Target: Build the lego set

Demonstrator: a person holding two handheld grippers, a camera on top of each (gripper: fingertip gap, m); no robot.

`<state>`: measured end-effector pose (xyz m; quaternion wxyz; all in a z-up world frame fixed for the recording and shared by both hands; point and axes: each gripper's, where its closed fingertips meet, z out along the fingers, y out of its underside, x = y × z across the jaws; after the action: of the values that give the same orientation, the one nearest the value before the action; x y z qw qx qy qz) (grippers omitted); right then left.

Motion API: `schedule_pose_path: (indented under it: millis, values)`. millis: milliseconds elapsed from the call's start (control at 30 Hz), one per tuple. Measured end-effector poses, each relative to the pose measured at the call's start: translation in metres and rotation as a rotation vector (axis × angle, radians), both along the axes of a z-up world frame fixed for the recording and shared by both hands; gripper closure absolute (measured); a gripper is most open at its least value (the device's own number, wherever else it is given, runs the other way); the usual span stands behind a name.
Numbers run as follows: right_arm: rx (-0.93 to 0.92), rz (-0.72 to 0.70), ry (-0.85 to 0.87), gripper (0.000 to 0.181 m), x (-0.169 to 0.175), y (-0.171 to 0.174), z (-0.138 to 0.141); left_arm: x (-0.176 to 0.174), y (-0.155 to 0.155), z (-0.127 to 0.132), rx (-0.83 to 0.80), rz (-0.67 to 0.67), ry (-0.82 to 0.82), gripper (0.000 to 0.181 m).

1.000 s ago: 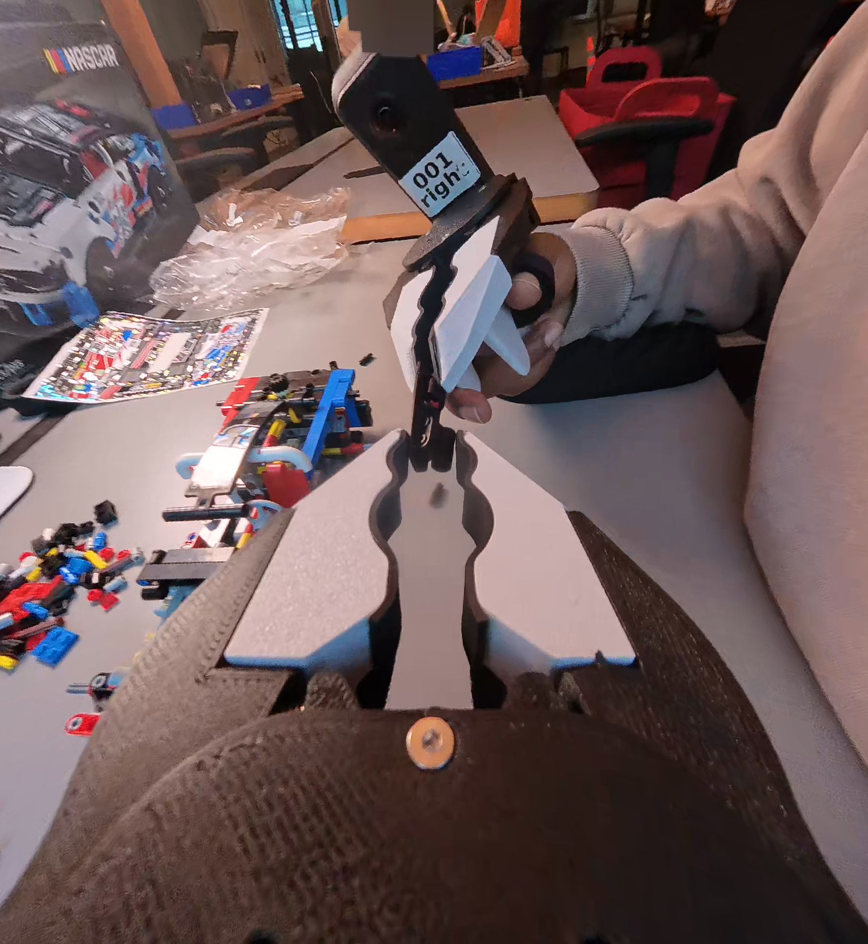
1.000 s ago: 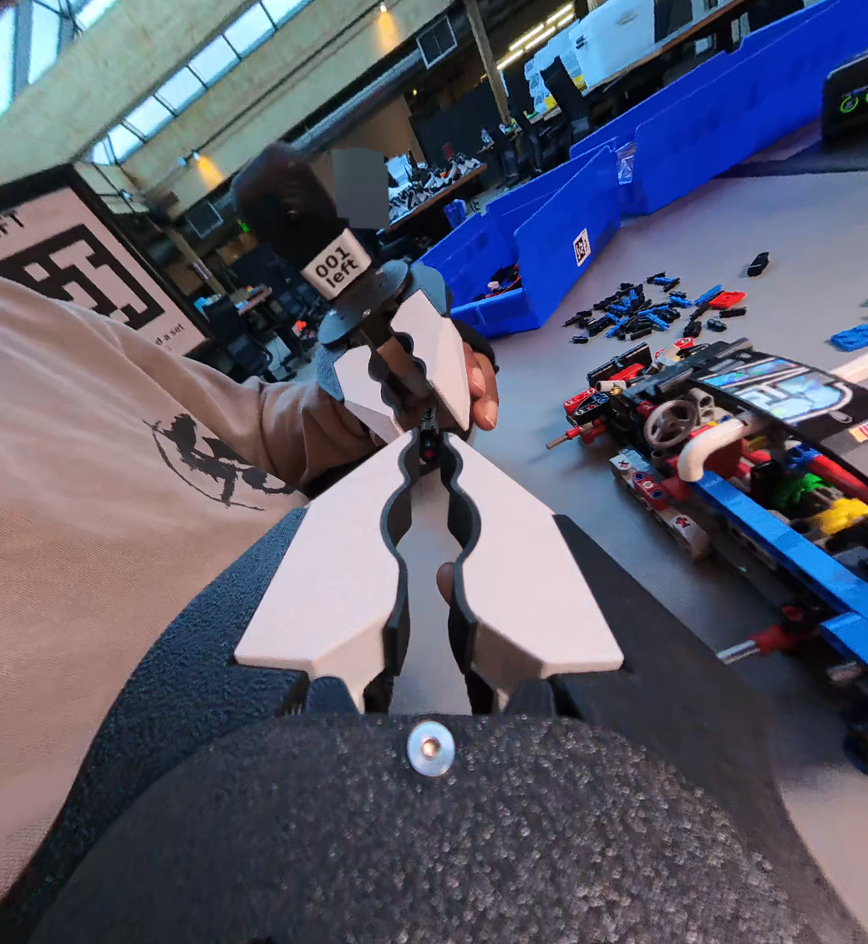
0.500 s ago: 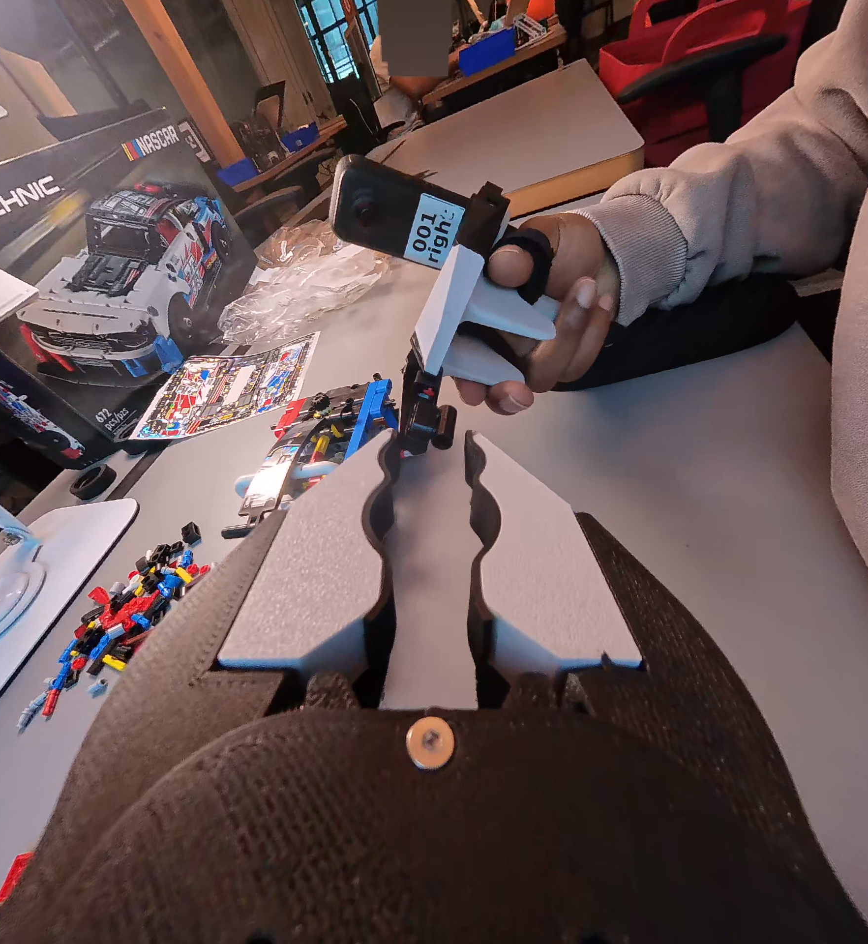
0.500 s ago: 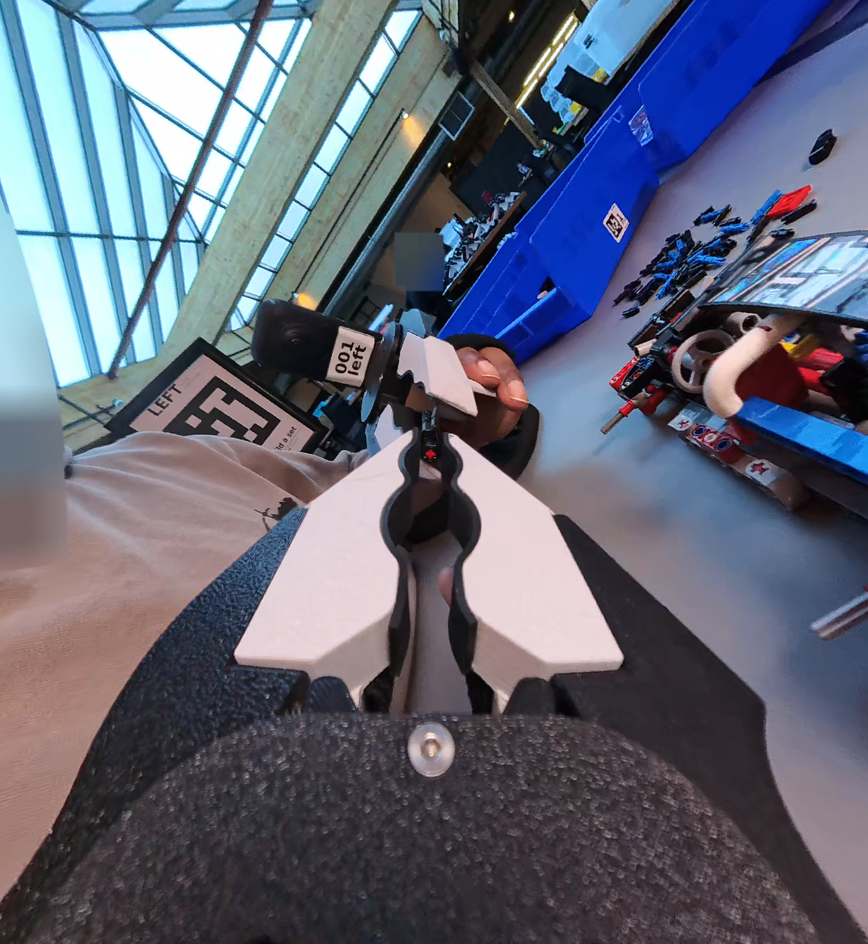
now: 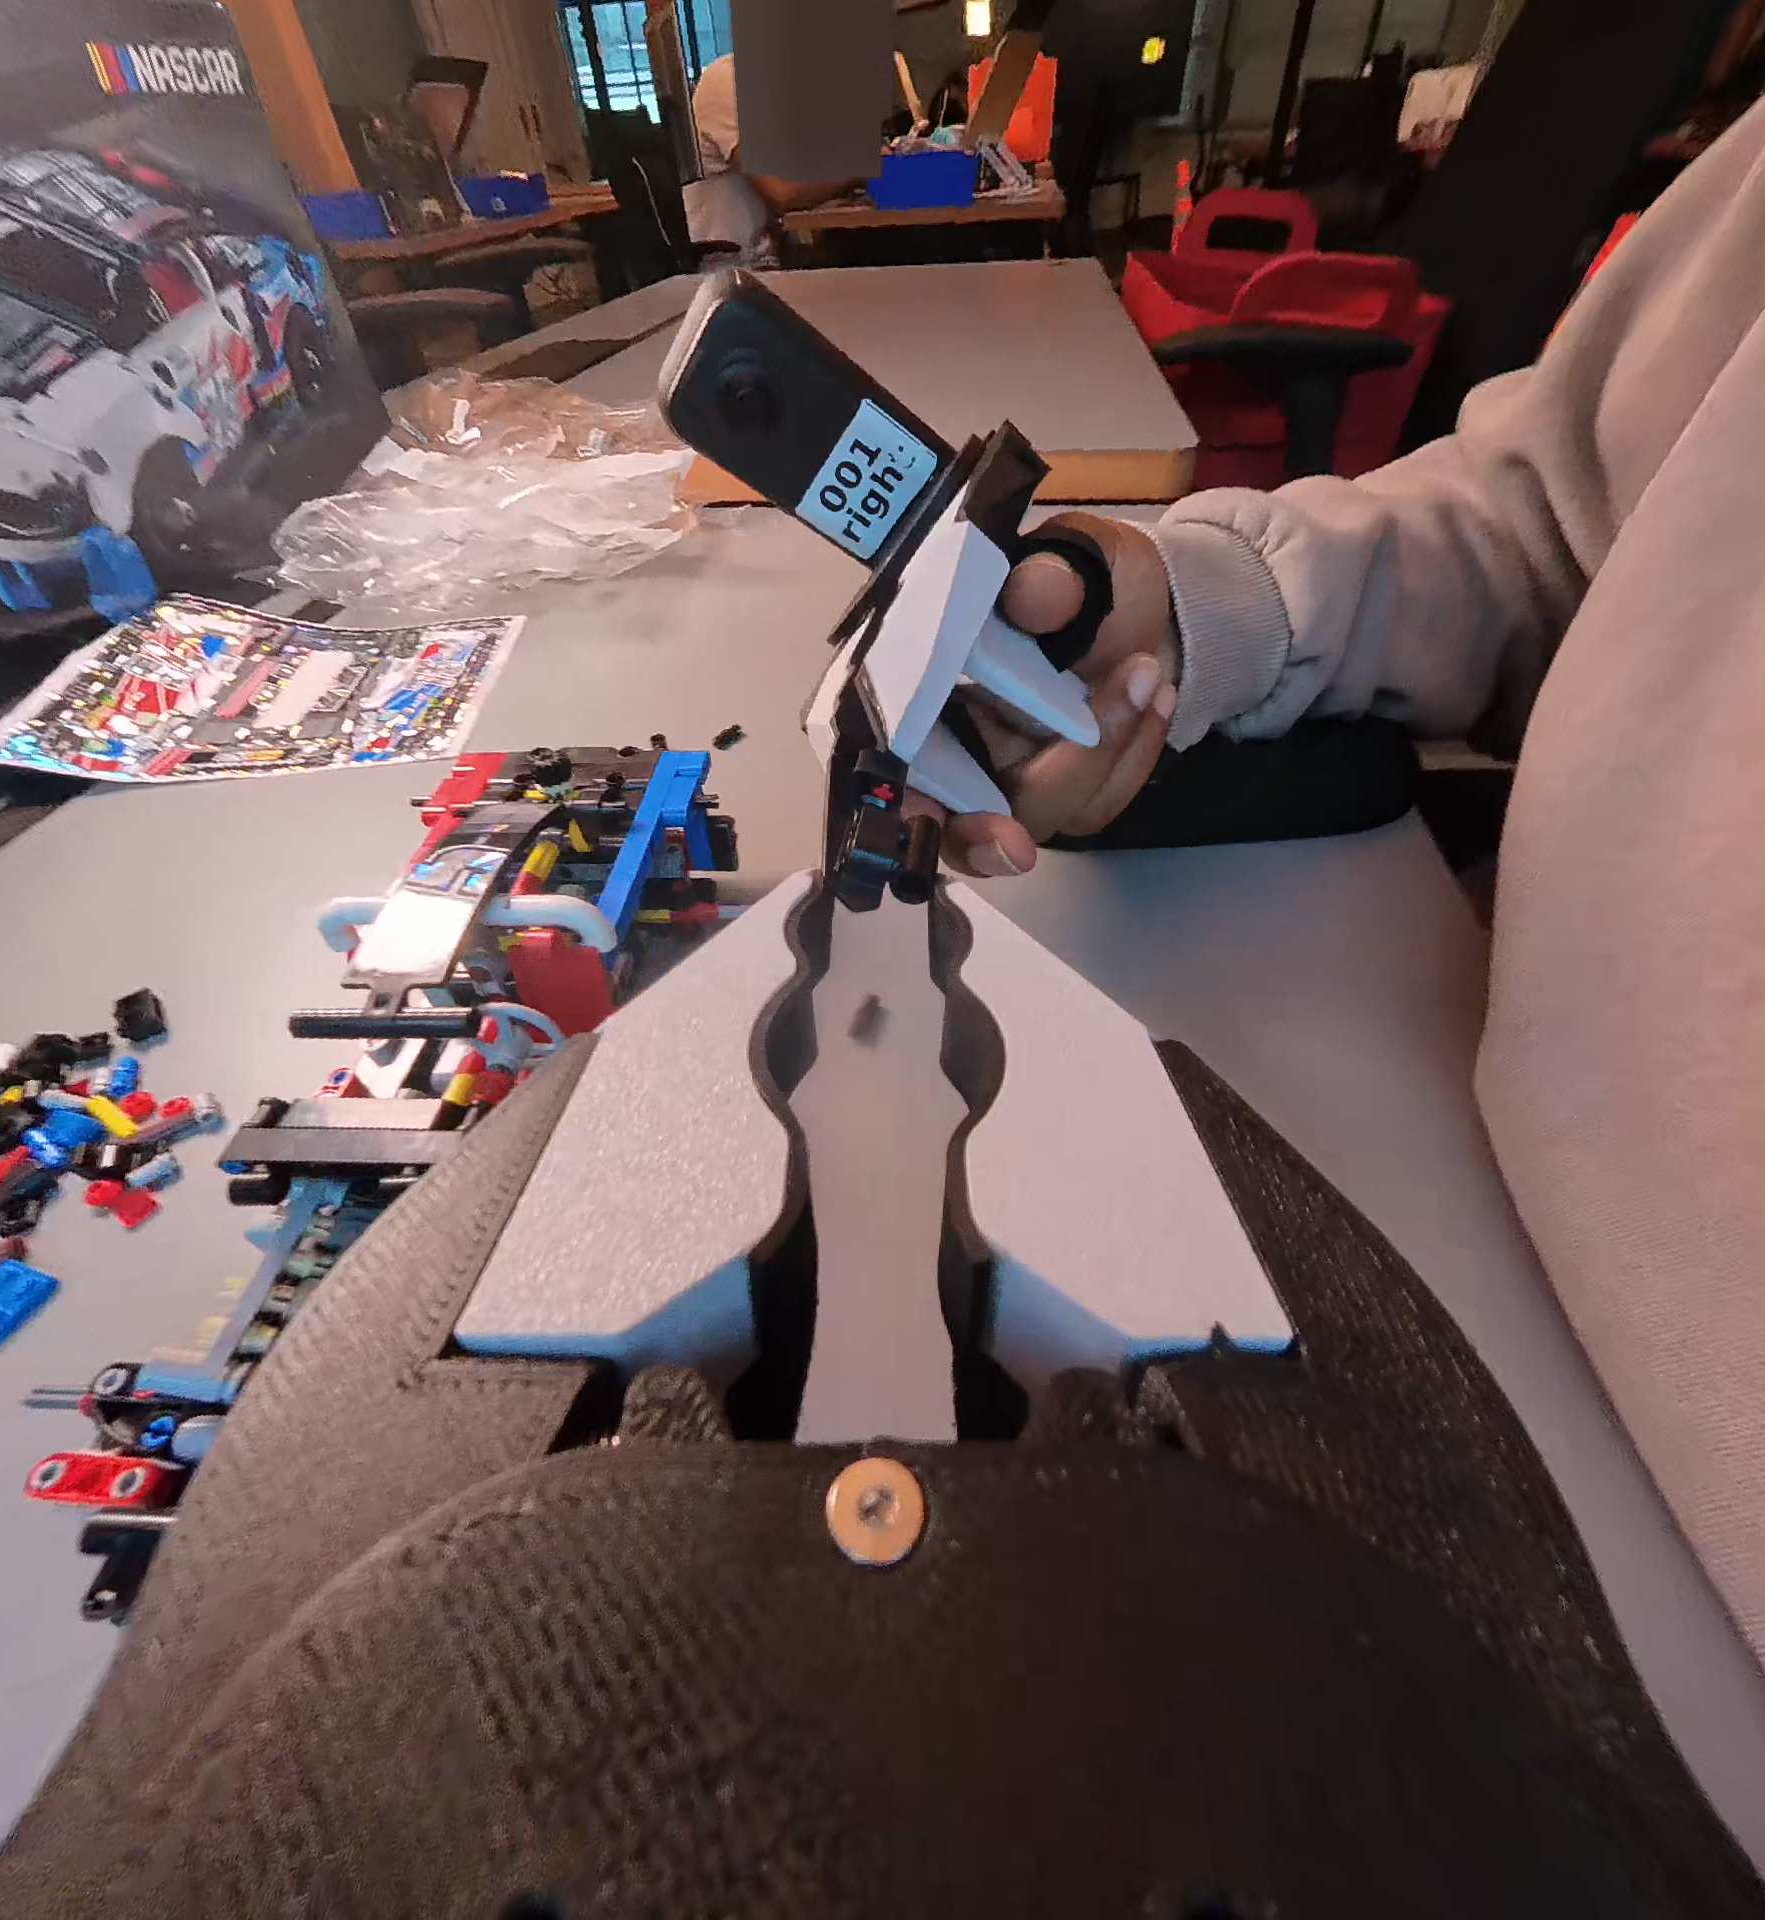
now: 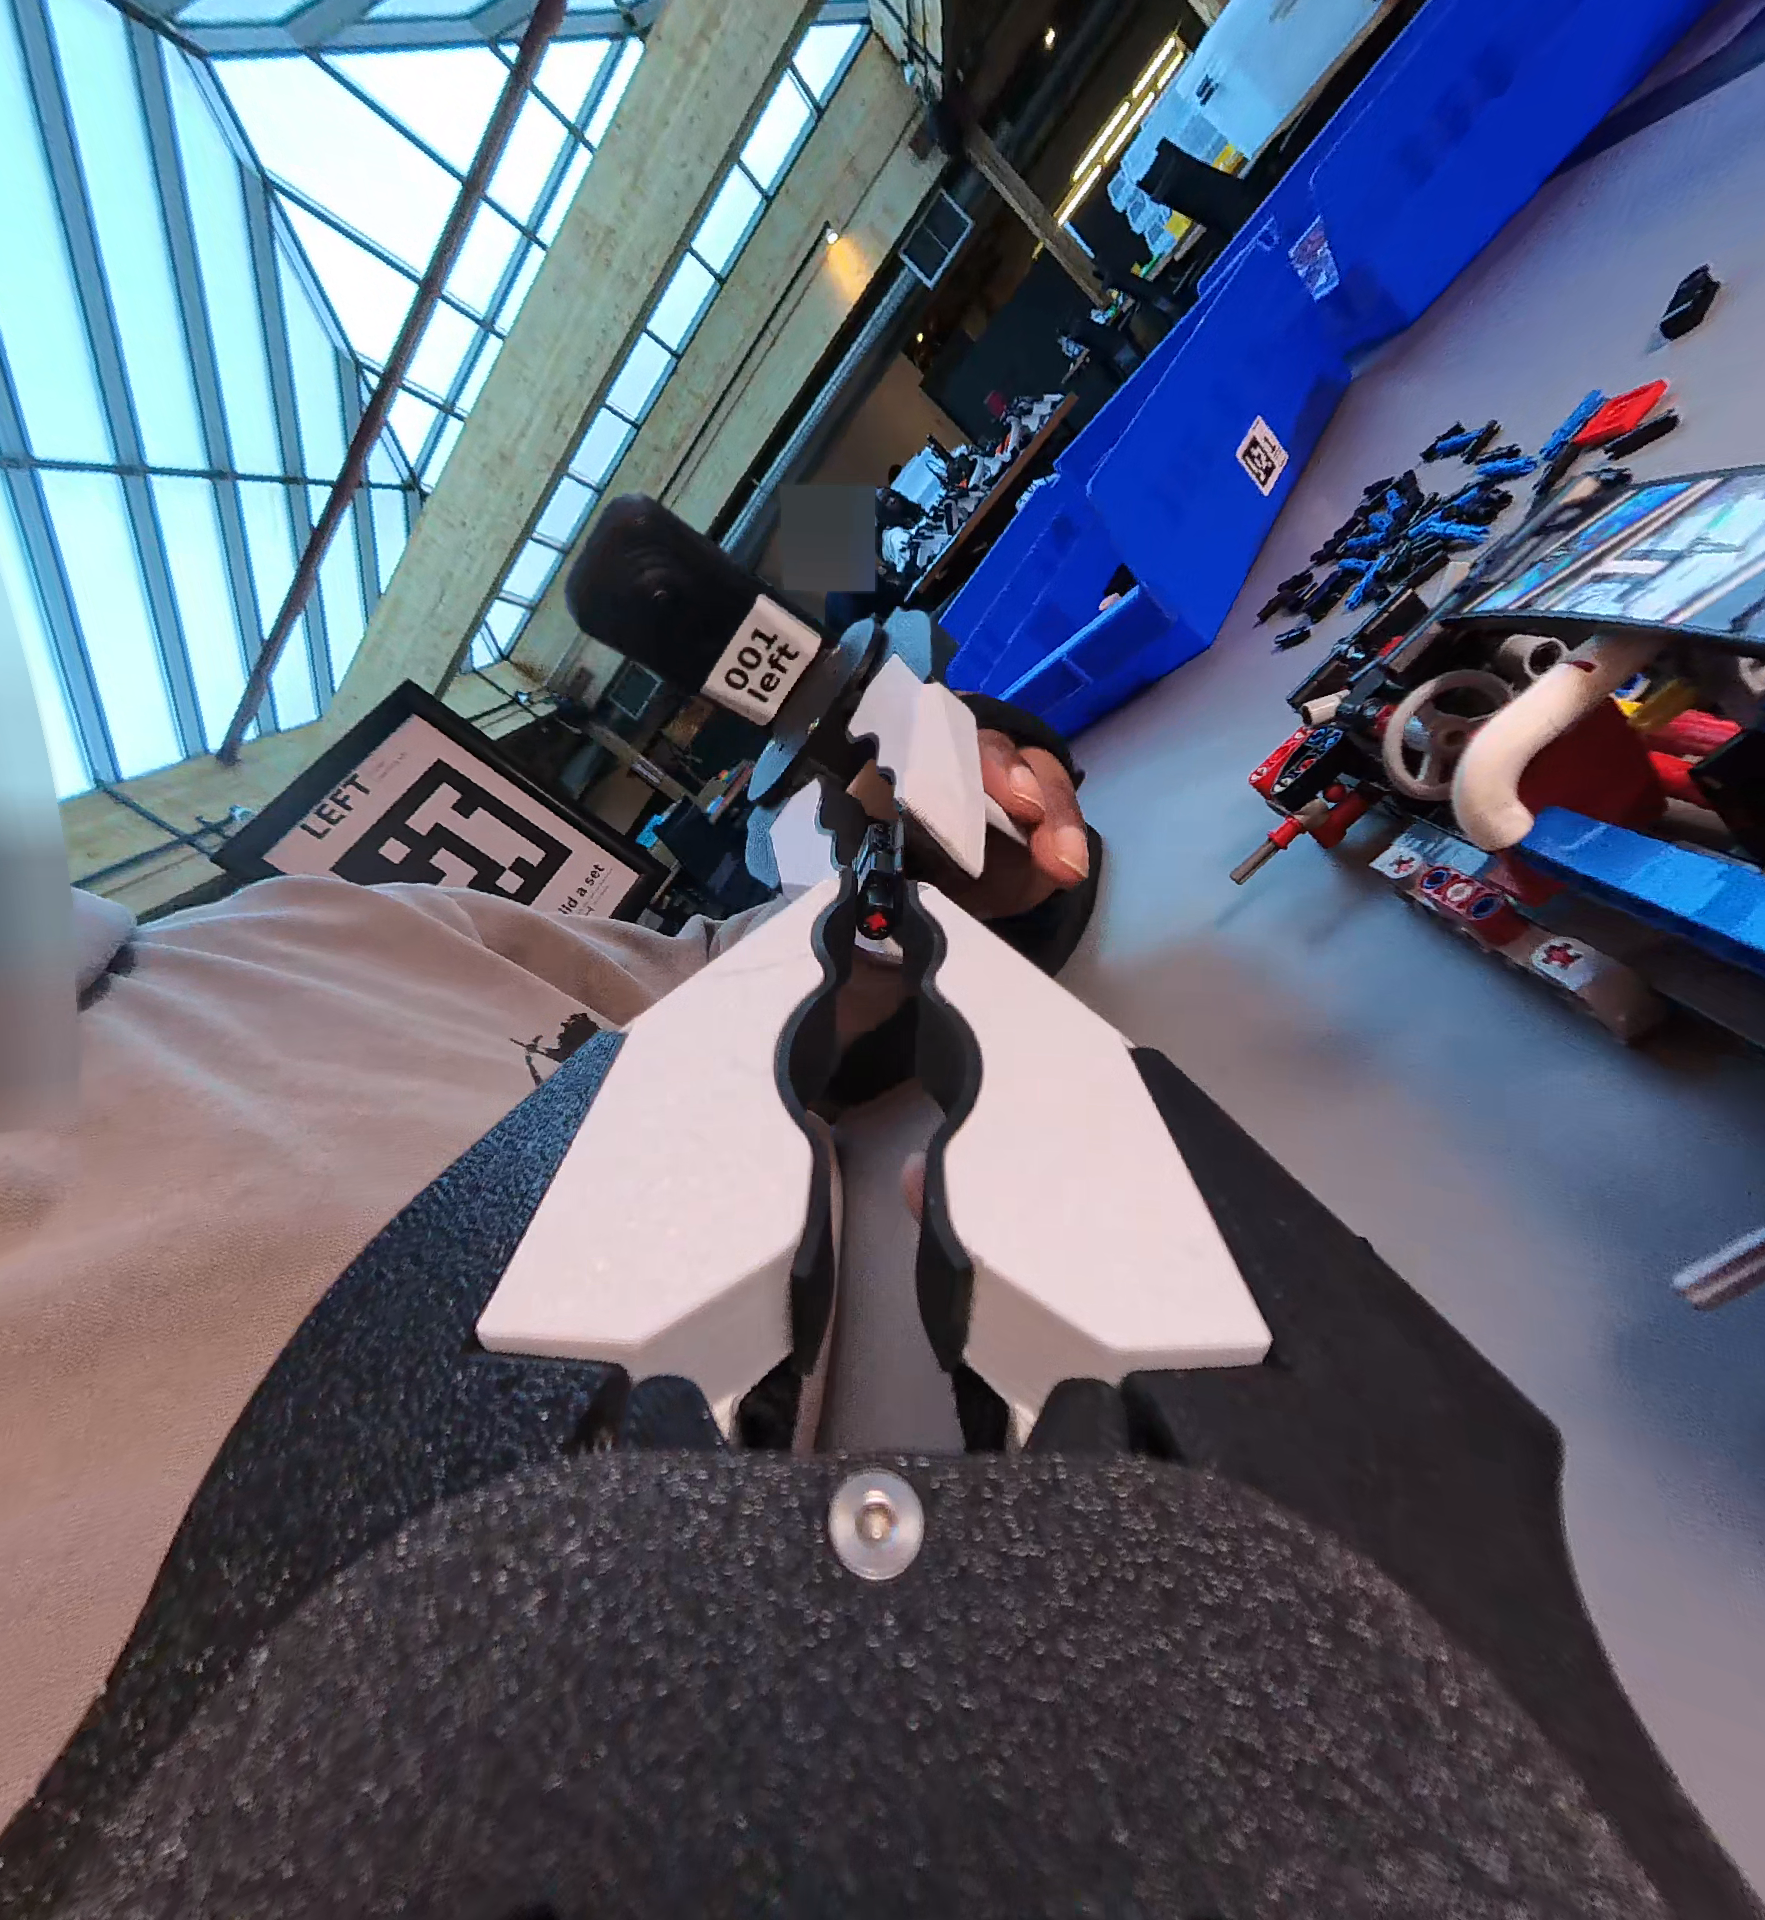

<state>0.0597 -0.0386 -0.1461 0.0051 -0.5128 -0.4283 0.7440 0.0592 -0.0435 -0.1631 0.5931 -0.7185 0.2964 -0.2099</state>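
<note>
Facing blue bins [image 6: 1210, 488], contents hidden

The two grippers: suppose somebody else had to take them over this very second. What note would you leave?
Right gripper: shut on a small black piece with a red pin, held up above the table.
Left gripper: its tips are at the same piece, but I cannot tell whether it is gripping.
Half-built car: on the table beside the grippers, with the loose pieces in a pile further out and the printed sheet and box behind.
Done: chassis, seat and part of the body.
Left: probably fit this piece, then the rest of the pile.
</note>
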Motion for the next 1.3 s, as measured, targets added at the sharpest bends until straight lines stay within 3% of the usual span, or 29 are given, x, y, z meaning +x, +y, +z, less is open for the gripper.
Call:
schedule_pose_path:
  millis: [133, 467, 633, 733, 967, 1133, 1300]
  values:
    - [0.065, -0.010, 0.020, 0.174, 0.001, -0.001, -0.001, 0.002, -0.002, 0.001, -0.075, -0.038, -0.107, 0.165]
    - [0.538, -0.154, 0.147, 0.157, 0.004, 0.012, -0.003, -0.004, -0.006, -0.010, -0.295, -0.085, -0.269, 0.165]
    - [1.030, -0.120, 0.294, 0.149, 0.009, -0.005, -0.025, 0.008, -0.014, -0.012, -0.389, -0.176, -0.346, 0.165]
    - [1.300, -0.082, 0.416, 0.156, 0.013, -0.016, -0.039, 0.017, -0.019, -0.017, -0.435, -0.221, -0.348, 0.165]
    - [1.283, -0.091, 0.457, 0.171, 0.018, -0.015, -0.032, 0.024, -0.024, -0.021, -0.481, -0.257, -0.349, 0.165]
    - [1.286, -0.069, 0.459, 0.154, 0.019, -0.020, -0.035, 0.024, -0.025, -0.022, -0.510, -0.265, -0.364, 0.165]
    - [1.283, -0.049, 0.471, 0.170, 0.022, -0.023, -0.036, 0.028, -0.028, -0.025, -0.523, -0.281, -0.346, 0.165]
